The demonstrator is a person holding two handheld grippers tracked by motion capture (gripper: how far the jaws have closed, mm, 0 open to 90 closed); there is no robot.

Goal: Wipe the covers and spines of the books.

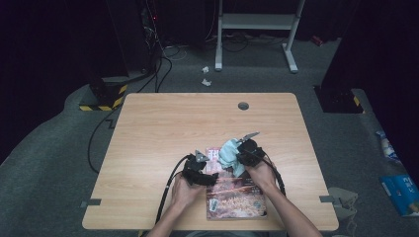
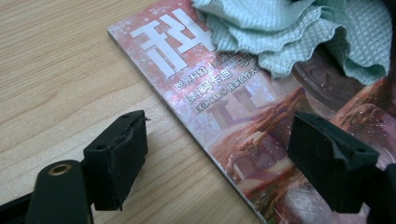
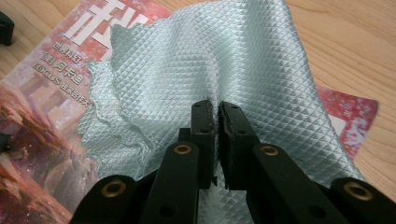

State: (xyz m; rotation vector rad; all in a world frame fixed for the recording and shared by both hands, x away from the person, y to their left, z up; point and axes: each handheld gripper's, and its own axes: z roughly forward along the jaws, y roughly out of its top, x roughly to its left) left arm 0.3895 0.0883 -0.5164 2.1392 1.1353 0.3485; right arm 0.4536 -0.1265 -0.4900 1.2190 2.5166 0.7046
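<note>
As seen from the high view, I log the following, left to right.
Left tongs [image 1: 213,174]: I hold these with the jaws spread wide, gripping nothing, straddling the left edge of the magazine [image 2: 243,121].
Magazine position: flat on the bench [image 1: 163,128], near its front edge.
Cloth [image 3: 205,70]: pale green, bunched over the magazine's top end.
Right tongs [image 3: 217,122]: jaws pinched together on a fold of the cloth.
</note>
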